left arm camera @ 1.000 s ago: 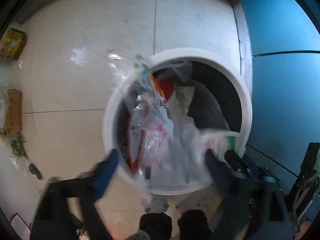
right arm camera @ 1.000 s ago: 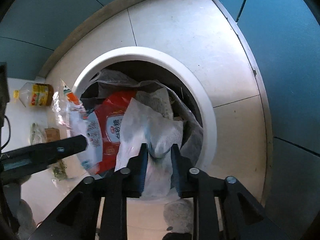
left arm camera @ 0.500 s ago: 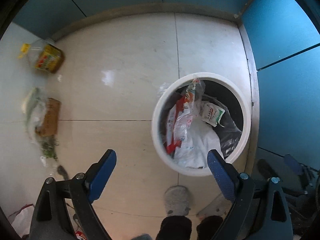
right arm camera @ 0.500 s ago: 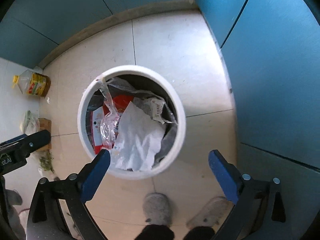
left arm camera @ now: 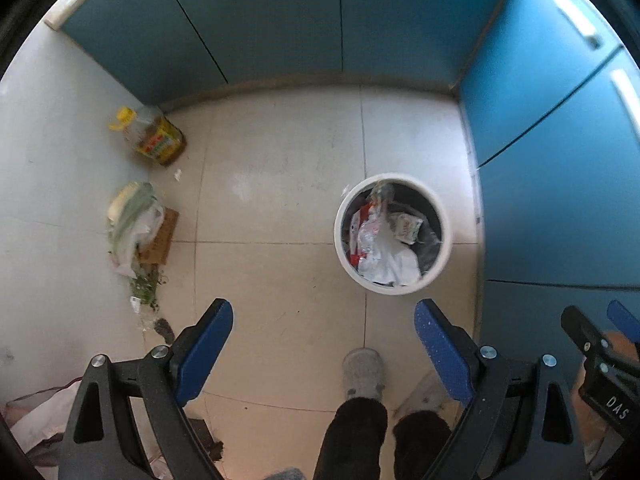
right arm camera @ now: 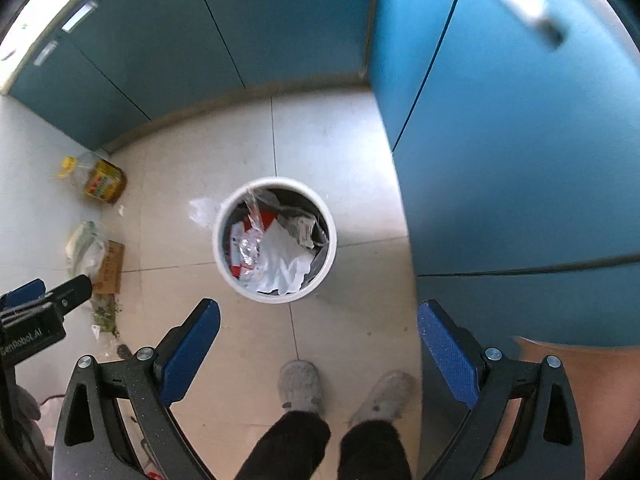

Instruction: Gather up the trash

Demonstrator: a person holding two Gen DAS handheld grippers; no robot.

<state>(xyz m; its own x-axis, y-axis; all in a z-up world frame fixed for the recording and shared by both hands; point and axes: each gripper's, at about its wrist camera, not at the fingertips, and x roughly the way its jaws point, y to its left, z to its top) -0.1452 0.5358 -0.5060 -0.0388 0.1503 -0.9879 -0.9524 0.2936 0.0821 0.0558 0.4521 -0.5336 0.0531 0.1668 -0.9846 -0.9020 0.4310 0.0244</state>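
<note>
A white round trash bin (left arm camera: 447, 236) stands on the tiled floor, filled with a red-and-clear plastic wrapper (left arm camera: 366, 226), white paper (left arm camera: 394, 264) and a small packet (left arm camera: 407, 227). It also shows in the right wrist view (right arm camera: 330, 254). My left gripper (left arm camera: 324, 344) is open and empty, high above the floor, nearer than the bin. My right gripper (right arm camera: 319, 340) is open and empty, high above the bin. A bagged bundle of greens (left arm camera: 134, 216) on a cardboard piece (left arm camera: 160, 238), loose green scraps (left arm camera: 146, 288) and a cooking oil bottle (left arm camera: 154, 138) lie at the left.
Blue cabinet doors (left arm camera: 552, 168) rise at the back and right, close to the bin. The person's slippered feet (right arm camera: 300, 384) stand below the grippers. A white bag (left arm camera: 40, 412) lies at the lower left. A white scrap (right arm camera: 202, 210) lies beside the bin.
Both grippers rose well away from the bin. The right gripper, shut on the white paper a second ago, opened and left it in the bin. The left gripper's wrapper also stayed in the bin.
</note>
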